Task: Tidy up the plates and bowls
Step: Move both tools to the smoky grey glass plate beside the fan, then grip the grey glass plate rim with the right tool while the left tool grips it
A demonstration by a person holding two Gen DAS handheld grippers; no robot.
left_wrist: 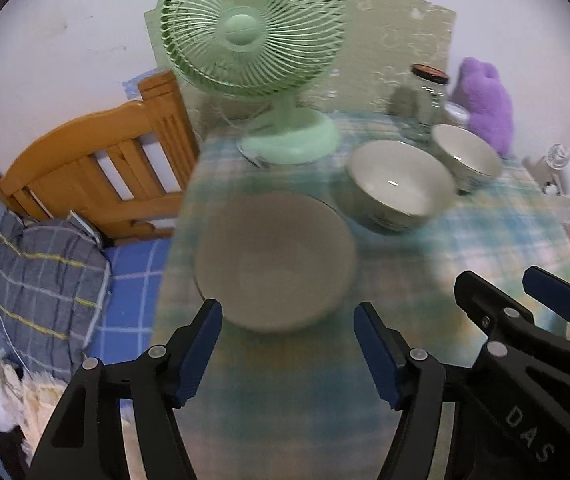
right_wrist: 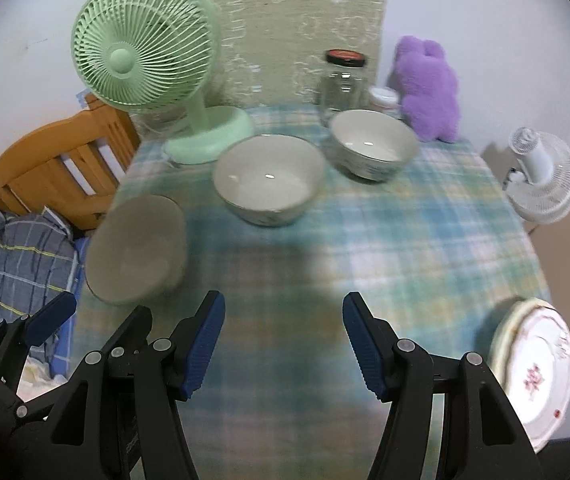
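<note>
On the plaid tablecloth (right_wrist: pixel 405 232) stand three pale bowls. The nearest bowl (left_wrist: pixel 275 260) (right_wrist: pixel 137 248) is blurred and sits at the table's left edge. A middle bowl (left_wrist: pixel 399 184) (right_wrist: pixel 269 178) and a far bowl (left_wrist: pixel 467 154) (right_wrist: pixel 373 142) stand behind it. A floral plate (right_wrist: pixel 537 368) lies on another plate at the near right edge. My left gripper (left_wrist: pixel 287 310) (right_wrist: pixel 107 308) is open just short of the nearest bowl, with nothing between its fingers. My right gripper (right_wrist: pixel 284 300) (left_wrist: pixel 499 278) is open beside it over bare cloth.
A green fan (left_wrist: pixel 253 40) (right_wrist: pixel 141 48) stands at the back left. At the back right are a glass jar (right_wrist: pixel 345 80), a small white pot (right_wrist: pixel 383 98) and a purple plush toy (right_wrist: pixel 429 88). A white fan (right_wrist: pixel 541 176) sits beyond the right edge, a wooden bed frame (left_wrist: pixel 97 168) to the left.
</note>
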